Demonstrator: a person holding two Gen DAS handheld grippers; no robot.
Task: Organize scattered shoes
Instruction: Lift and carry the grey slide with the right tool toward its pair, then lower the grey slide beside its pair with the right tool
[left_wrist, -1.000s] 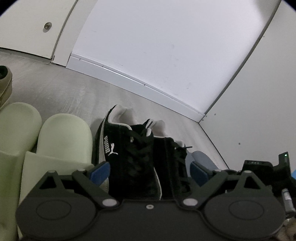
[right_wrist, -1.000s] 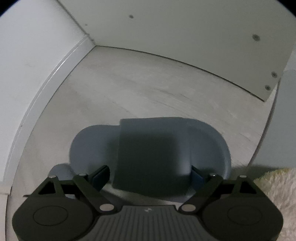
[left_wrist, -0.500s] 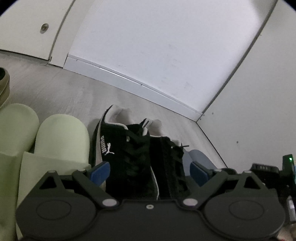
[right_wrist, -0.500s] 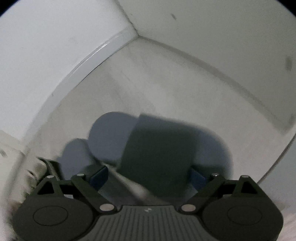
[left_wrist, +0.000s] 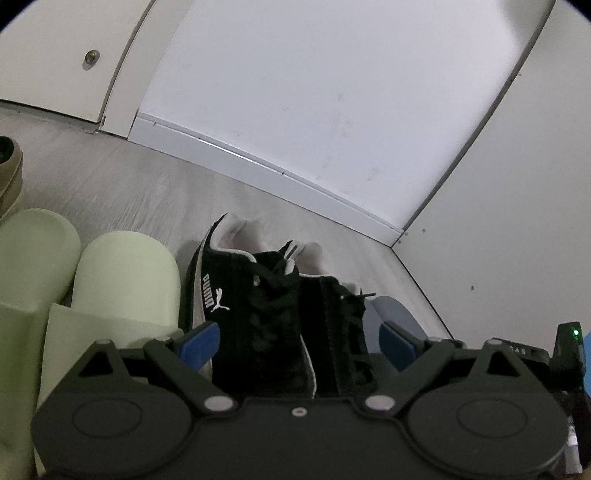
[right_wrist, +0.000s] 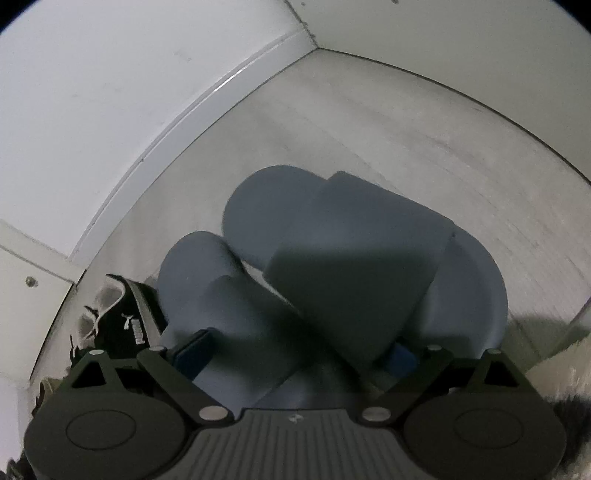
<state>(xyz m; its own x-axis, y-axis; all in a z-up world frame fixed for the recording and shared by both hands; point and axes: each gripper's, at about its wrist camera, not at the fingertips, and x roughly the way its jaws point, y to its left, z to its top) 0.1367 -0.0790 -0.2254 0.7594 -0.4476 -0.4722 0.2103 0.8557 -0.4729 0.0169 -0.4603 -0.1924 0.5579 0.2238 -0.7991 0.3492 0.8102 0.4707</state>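
Observation:
My left gripper (left_wrist: 298, 343) is open and hangs just above a pair of black sneakers (left_wrist: 266, 314) that stand side by side on the grey floor. A blue-grey slide (left_wrist: 388, 308) peeks out to their right. My right gripper (right_wrist: 298, 354) is open over two blue-grey slides. The larger-looking slide (right_wrist: 369, 266) lies tilted between its fingers, its strap against the right pad (right_wrist: 404, 360). The second slide (right_wrist: 207, 280) lies to its left, under the left pad (right_wrist: 194, 350), next to a black sneaker (right_wrist: 129, 321).
Two pale green slides (left_wrist: 122, 273) stand left of the sneakers, and a tan shoe (left_wrist: 9, 173) sits at the far left edge. White walls with a skirting board (left_wrist: 266, 173) close the corner behind. A fluffy white thing (right_wrist: 554, 369) lies at the right.
My right gripper swung left with the blue-grey slide, bringing it beside the second slide and the sneaker; its pads stand slightly wider. My left gripper barely moved.

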